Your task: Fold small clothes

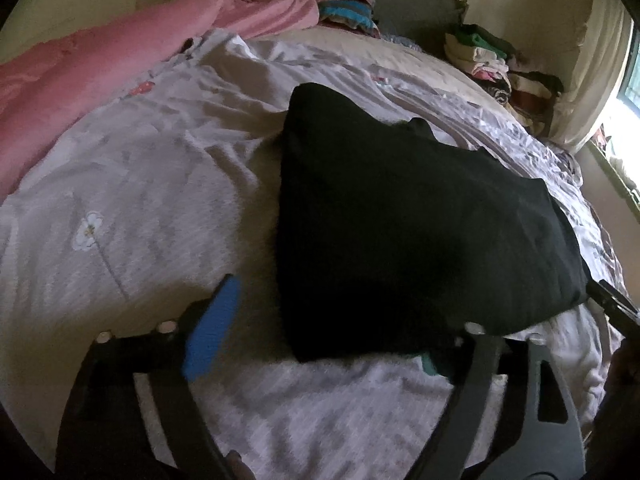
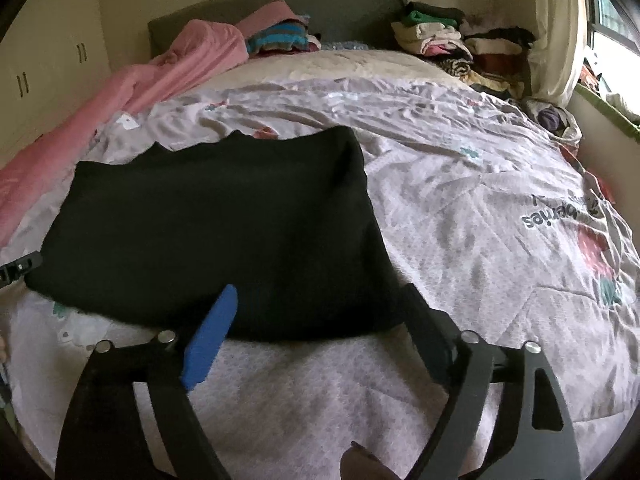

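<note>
A black garment (image 1: 400,220) lies folded flat on the floral quilt (image 1: 140,200); it also shows in the right wrist view (image 2: 216,232). My left gripper (image 1: 332,320) is open over its near left corner, with the blue-padded finger (image 1: 212,332) on the quilt to its left and the other finger hidden under the cloth edge. My right gripper (image 2: 320,316) is open at the garment's near right corner, its blue pad (image 2: 210,340) over the black cloth and its dark finger (image 2: 424,328) beside the garment's right edge. Neither holds anything.
A pink blanket (image 2: 120,92) runs along the bed's left side. Stacks of folded clothes sit by the headboard (image 2: 280,38) and at the far right (image 2: 452,44). A window and curtain (image 2: 560,32) are on the right, cupboards (image 2: 48,64) on the left.
</note>
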`<state>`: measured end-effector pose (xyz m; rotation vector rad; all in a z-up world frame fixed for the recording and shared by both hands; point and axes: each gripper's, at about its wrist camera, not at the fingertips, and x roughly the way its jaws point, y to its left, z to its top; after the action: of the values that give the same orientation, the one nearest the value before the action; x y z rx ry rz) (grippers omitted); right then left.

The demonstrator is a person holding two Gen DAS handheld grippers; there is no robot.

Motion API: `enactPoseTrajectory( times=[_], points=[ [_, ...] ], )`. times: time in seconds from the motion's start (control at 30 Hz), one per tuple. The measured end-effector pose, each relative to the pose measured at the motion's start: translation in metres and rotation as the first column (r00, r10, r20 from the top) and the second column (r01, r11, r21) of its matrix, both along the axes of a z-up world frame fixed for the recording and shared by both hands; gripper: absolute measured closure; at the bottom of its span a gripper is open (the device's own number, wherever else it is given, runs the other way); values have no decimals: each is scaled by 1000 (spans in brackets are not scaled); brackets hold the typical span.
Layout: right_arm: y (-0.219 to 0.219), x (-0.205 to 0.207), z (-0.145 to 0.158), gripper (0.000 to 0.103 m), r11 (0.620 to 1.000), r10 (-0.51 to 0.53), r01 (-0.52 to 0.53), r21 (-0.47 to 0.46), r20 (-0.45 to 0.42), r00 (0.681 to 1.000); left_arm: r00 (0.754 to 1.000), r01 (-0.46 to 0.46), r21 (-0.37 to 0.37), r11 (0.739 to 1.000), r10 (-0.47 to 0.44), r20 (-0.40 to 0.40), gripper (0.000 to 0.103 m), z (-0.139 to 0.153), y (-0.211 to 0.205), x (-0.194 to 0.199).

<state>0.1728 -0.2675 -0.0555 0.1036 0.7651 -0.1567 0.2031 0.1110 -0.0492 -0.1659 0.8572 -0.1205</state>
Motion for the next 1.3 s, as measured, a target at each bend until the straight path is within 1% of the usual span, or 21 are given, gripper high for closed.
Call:
enactPoseTrajectory(
  times=[0.03, 0.1, 0.17, 0.37, 0.47, 0.67, 0.8, 0.87, 0.97, 1.07, 1.13, 1.2, 1.3],
  points=[
    [1, -1, 1, 13, 1000, 2, -2, 0, 6, 1000, 1000, -4, 6, 1000, 3, 6, 12, 1, 0, -2],
    [4, -4, 5, 10, 1000, 8, -8, -4, 18, 1000, 1000, -5, 7, 1000, 5, 23, 10, 4, -1, -5],
    [8, -6, 8, 7, 1000, 12, -12, -10, 26, 1000, 999, -2, 3, 1000, 2, 34, 10, 6, -1, -7],
    [31, -8, 16, 7, 997, 67, -65, -36, 41, 997, 999, -9, 6, 1000, 8, 53, 10, 10, 1, -10],
    [51, -7, 18, 6, 992, 113, -111, -53, 44, 993, 998, -28, 10, 1000, 27, 50, 10, 10, 7, -9],
    [101, 0, 19, 6, 968, 230, -225, -113, 41, 972, 997, -76, -4, 997, 76, 31, 10, 10, 26, -6],
    [139, 7, 14, 6, 935, 328, -320, -155, 26, 944, 995, -101, -23, 995, 101, 15, 10, 9, 37, -3],
    [155, 9, 12, 5, 916, 369, -360, -180, 21, 929, 994, -111, -18, 994, 111, 12, 10, 10, 41, -1],
    [182, 15, 7, 5, 880, 434, -424, -216, 1, 901, 993, -120, 0, 993, 120, 8, 10, 12, 43, 5],
    [208, 23, -1, 5, 840, 491, -481, -250, -28, 871, 992, -126, -3, 992, 126, -2, 10, 17, 48, 14],
    [220, 27, -5, 5, 820, 514, -505, -268, -43, 857, 992, -123, -2, 992, 123, -4, 10, 20, 48, 18],
    [233, 32, -10, 5, 794, 545, -537, -286, -60, 837, 992, -125, 15, 992, 125, -3, 10, 26, 48, 24],
    [253, 39, -18, 5, 750, 577, -567, -340, -83, 813, 992, -123, 34, 992, 123, 3, 10, 34, 47, 32]
  ],
)
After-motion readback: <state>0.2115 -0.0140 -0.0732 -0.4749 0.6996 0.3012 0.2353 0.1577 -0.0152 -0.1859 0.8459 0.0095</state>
